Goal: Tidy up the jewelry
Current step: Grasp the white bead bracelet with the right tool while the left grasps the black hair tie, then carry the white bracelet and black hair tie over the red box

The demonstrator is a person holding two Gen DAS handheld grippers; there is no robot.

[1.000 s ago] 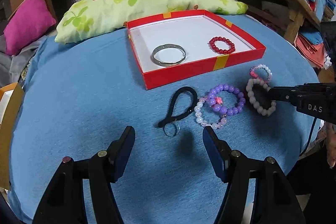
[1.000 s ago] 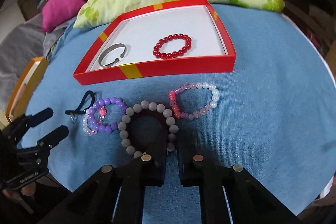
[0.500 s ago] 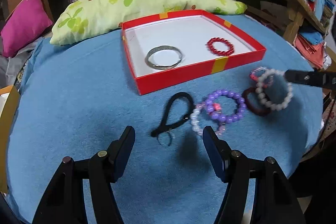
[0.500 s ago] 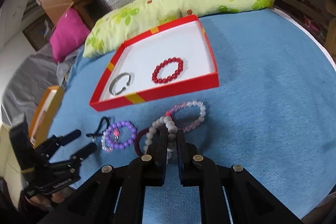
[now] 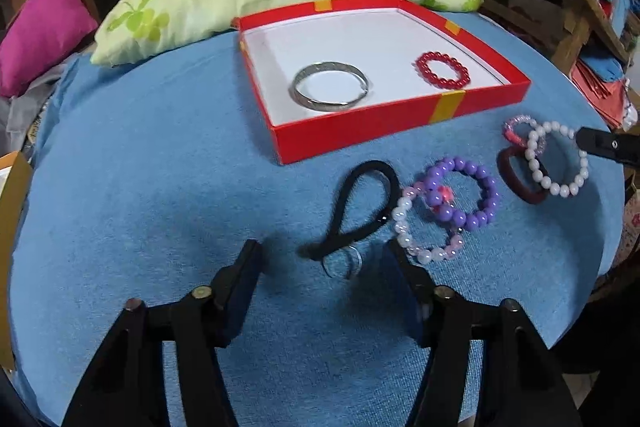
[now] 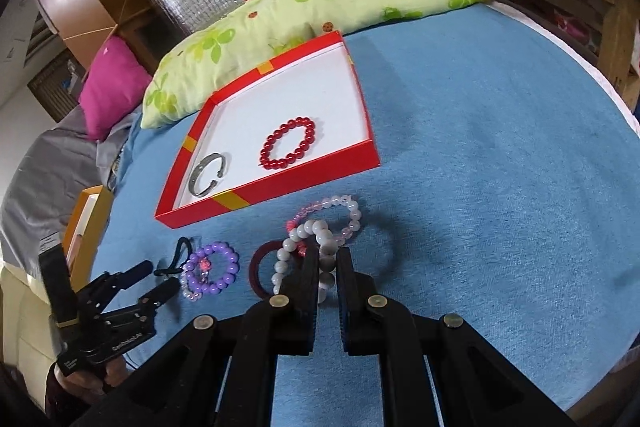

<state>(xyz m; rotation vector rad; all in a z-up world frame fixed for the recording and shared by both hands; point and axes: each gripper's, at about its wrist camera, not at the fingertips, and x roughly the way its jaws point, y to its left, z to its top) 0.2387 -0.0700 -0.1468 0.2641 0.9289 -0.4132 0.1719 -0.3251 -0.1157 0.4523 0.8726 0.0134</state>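
Above blue cloth [image 6: 500, 131] | right gripper [image 6: 328, 259] clamped on white round-bead bracelet [image 6: 320, 233], lifted | left gripper [image 5: 324, 259] closing, nothing gripped, astride black elastic loop [image 5: 360, 203] | beside red cardboard tray [image 5: 360, 129]

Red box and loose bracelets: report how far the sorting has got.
Done: the silver bangle and red bead bracelet lie in the red box. In hand: the right gripper is shut on the white bead bracelet. Left: purple bracelet, black cord, dark red band, pink bracelet.
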